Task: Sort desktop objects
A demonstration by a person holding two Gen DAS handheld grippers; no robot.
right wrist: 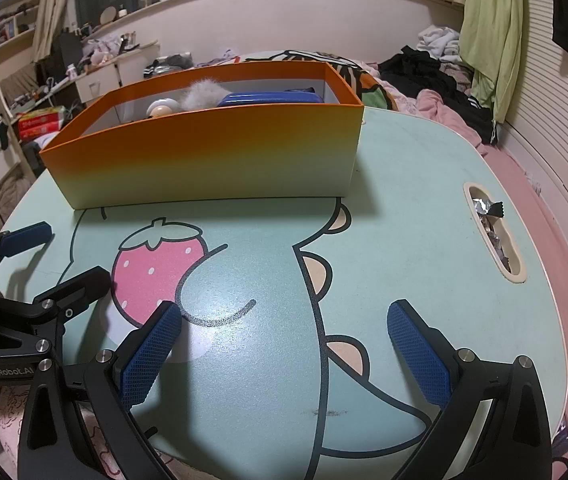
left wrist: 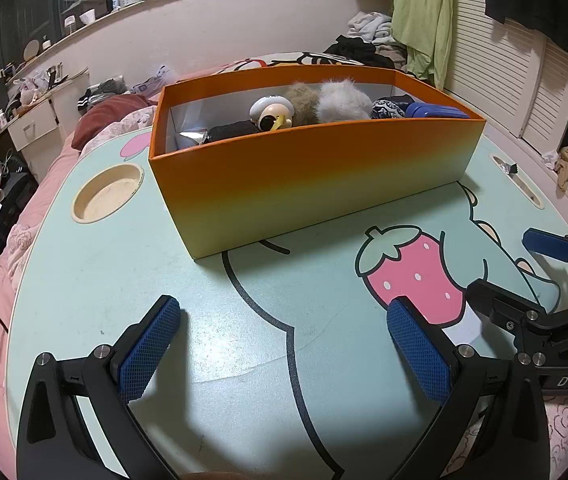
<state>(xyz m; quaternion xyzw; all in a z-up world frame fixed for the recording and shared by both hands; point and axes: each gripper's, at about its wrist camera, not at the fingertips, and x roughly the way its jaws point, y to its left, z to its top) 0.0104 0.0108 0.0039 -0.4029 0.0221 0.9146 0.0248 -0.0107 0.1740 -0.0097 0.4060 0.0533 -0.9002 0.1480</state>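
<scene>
Evidently, both tools are held low over the near edge of the mint table (left wrist: pixel 95 280), the left gripper (left wrist: pixel 284 340) and the right gripper (right wrist: pixel 284 336) each with its 2 blue pads spread wide and nothing between them. The orange box (left wrist: pixel 304 176) stands straight ahead of both, well apart, its long axis crosswise, with a duck toy (left wrist: pixel 271 114), fur pieces and a blue case (right wrist: pixel 267 99) already lodged inside. No loose object is seen on the tabletop, so the sorting is judged nearly complete, with neither hand clearly nearer.

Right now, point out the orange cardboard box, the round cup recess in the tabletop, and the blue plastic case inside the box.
orange cardboard box (left wrist: pixel 316 184): left wrist view, on its near wall.
round cup recess (left wrist: pixel 107 194): left wrist view, on its floor.
blue plastic case (right wrist: pixel 269 99): right wrist view, on its top edge.
</scene>
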